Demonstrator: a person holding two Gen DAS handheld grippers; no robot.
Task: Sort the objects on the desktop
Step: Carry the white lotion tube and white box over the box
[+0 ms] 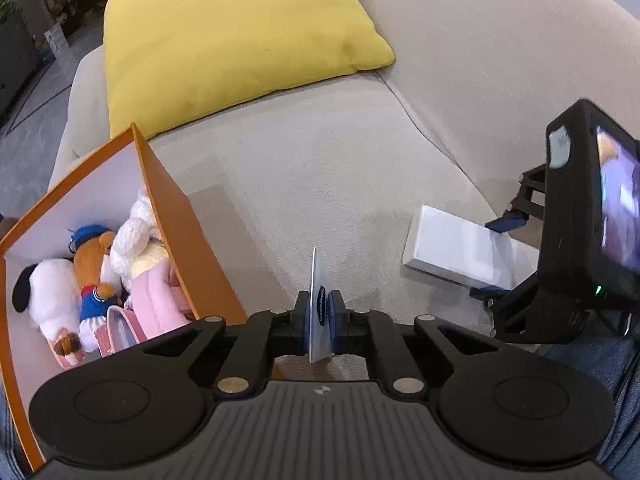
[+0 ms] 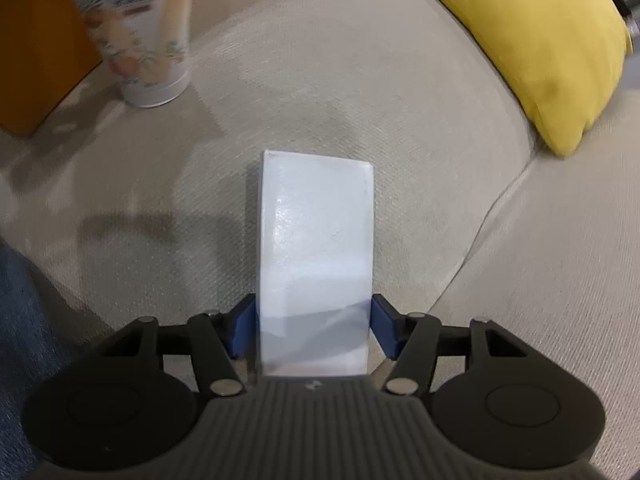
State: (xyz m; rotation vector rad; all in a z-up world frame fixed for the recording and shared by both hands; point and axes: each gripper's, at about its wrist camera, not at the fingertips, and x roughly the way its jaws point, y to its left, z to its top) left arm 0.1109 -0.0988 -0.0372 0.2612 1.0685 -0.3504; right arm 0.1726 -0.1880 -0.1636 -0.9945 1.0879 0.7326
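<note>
My left gripper (image 1: 319, 320) is shut on a white Vaseline tube (image 1: 319, 312), seen edge-on, held just right of the orange box (image 1: 180, 216). The box holds plush toys (image 1: 100, 264). In the right wrist view the tube (image 2: 140, 36) hangs blurred at top left, cap down. My right gripper (image 2: 312, 328) straddles the near end of a flat white box (image 2: 316, 240) lying on the sofa seat; its blue pads (image 2: 242, 330) sit right beside the box's sides. The white box (image 1: 460, 248) and right gripper (image 1: 500, 256) also show in the left wrist view.
A yellow cushion (image 1: 224, 44) leans at the back of the beige sofa (image 1: 320, 180); it also shows in the right wrist view (image 2: 532, 36). The orange box wall (image 2: 36, 52) stands at the left. Blue jeans (image 2: 16, 320) lie at the near left edge.
</note>
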